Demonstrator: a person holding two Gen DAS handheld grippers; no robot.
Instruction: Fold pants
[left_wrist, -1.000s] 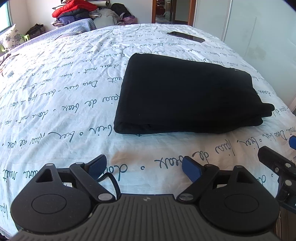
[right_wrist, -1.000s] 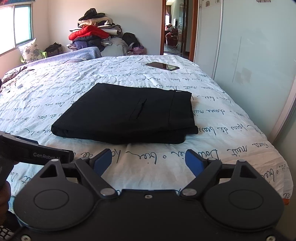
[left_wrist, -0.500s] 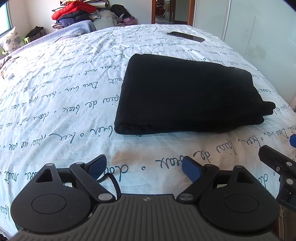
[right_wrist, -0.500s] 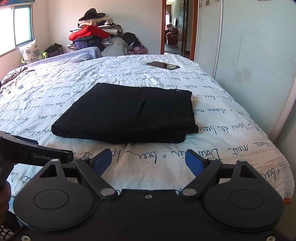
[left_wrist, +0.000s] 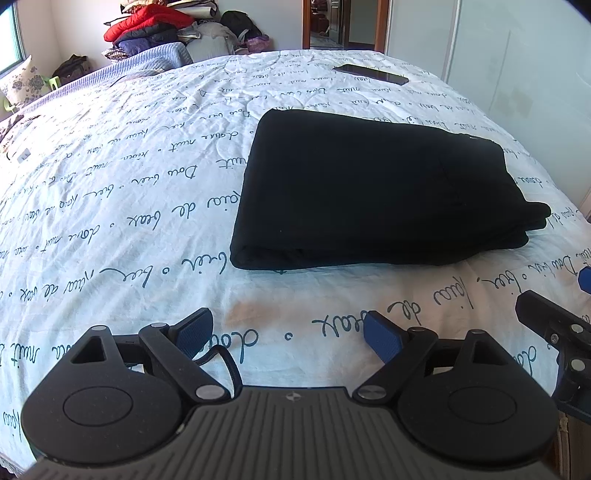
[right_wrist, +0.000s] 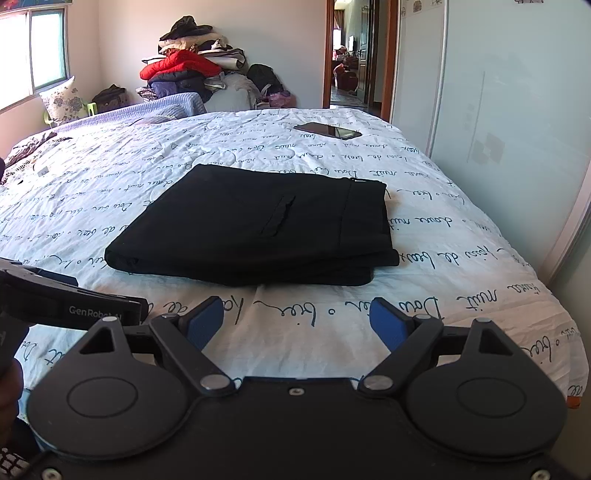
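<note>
Black pants (left_wrist: 376, 192) (right_wrist: 258, 225) lie folded into a flat rectangle on the bed's white sheet (left_wrist: 110, 206) with blue script. My left gripper (left_wrist: 288, 334) hovers short of the bundle's near edge, jaws wide open, nothing between the blue pads. The right gripper (right_wrist: 297, 321) is likewise open and empty, held back from the pants' front edge. In the left wrist view the right gripper shows at the right edge (left_wrist: 554, 332); in the right wrist view the left gripper's body juts in from the left.
A dark phone (left_wrist: 371, 74) (right_wrist: 327, 130) lies on the sheet beyond the pants. Piled clothes (right_wrist: 192, 70) stack up behind the bed. A sliding wardrobe door (right_wrist: 498, 110) runs along the right, close to the bed's edge. A doorway (right_wrist: 347, 74) opens at the back.
</note>
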